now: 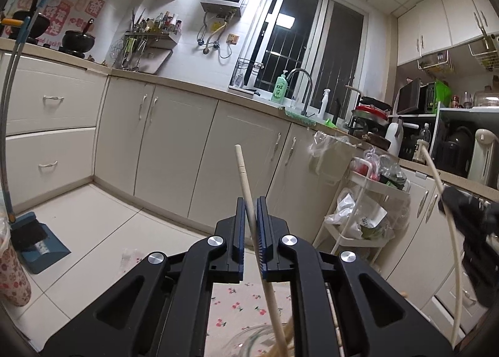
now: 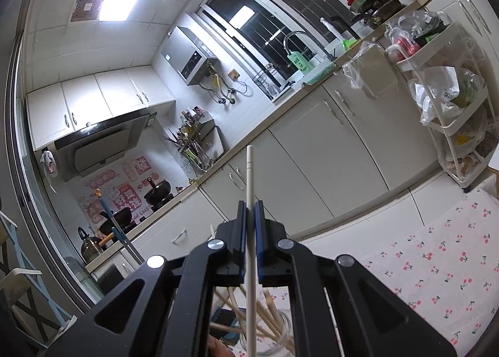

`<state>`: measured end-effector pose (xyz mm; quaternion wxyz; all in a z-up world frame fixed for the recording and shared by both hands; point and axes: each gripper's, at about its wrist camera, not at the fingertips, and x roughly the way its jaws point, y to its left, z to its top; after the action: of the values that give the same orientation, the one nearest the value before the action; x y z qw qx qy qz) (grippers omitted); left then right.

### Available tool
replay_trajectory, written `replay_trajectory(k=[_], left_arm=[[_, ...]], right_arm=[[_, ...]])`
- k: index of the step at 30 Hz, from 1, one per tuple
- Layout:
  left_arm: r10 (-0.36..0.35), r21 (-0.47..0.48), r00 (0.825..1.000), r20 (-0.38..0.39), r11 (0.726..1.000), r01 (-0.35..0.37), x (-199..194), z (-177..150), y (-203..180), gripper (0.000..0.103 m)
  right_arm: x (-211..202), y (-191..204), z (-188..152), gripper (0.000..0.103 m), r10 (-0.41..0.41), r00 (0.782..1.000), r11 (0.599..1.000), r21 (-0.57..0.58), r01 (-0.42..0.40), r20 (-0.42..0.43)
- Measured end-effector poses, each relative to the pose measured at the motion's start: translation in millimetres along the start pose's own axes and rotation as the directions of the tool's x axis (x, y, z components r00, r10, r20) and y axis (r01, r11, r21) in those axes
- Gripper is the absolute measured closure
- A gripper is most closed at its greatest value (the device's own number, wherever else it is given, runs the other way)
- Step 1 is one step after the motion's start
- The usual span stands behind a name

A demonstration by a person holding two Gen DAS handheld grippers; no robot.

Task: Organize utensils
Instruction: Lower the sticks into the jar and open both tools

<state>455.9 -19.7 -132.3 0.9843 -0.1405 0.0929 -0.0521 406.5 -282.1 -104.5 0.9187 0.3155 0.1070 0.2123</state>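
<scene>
While a kitchen with pale cabinets (image 1: 174,144) fills the background, one cream chopstick (image 1: 249,198) is seen pinched in the left claw (image 1: 251,219), its blue pads pressed against the shaft. The stick is tilted, its blunt end raised above the claw and its lower part running down toward a glass jar (image 1: 249,338) at the bottom edge. A second chopstick (image 2: 250,188) is pinched upright in the right claw (image 2: 249,222), whose pads are pressed together on it. Below that claw, a jar (image 2: 280,325) with more chopsticks (image 2: 230,304) fanned out is seen on a table covered by a cherry-print cloth (image 2: 436,263). At the left view's right edge, the right claw and its curved-looking stick are also visible.
</scene>
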Motion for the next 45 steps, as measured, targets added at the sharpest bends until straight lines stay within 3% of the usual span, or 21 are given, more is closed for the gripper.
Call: replay_trajectory(k=[12,20,34,36,41,45], left_arm=[[-0.005,0.054,0.999,0.054,0.999,0.002,-0.6,15.9,-3.7,0.096],[-0.002,0.095,1.000,0.008,0.995,0.001,-6.8,0.5,-1.5,0.096],[0.072,0.115,0.996,-0.061,0.991,-0.065,-66.7,-0.6,47.3,0.096],[0.087,0.097,0.993,-0.078,0.992,-0.079,-69.0,-3.6,57.3,0.093],[0.115,0.052,0.990,-0.086,0.992,-0.111,-69.8,-7.2,74.1,0.064],[0.116,0.036,0.989,-0.095,0.993,-0.113,-66.6,-9.2,77.9,0.054]], right_arm=[[30.6,16.6,-0.9,0.097,0.025,1.000,0.999,-0.039,-0.025,0.002],[31.0,15.6,-1.0,0.097,0.031,1.000,0.999,-0.035,-0.031,0.004],[49.6,33.0,-18.3,0.097,0.082,0.996,0.995,-0.066,-0.079,0.033],[56.1,36.7,-21.7,0.097,0.082,0.996,0.993,-0.093,-0.079,0.030],[73.2,35.1,-33.2,0.097,0.060,0.998,0.989,-0.136,-0.057,0.016],[82.1,31.8,-42.0,0.097,0.028,1.000,0.983,-0.183,-0.025,0.013]])
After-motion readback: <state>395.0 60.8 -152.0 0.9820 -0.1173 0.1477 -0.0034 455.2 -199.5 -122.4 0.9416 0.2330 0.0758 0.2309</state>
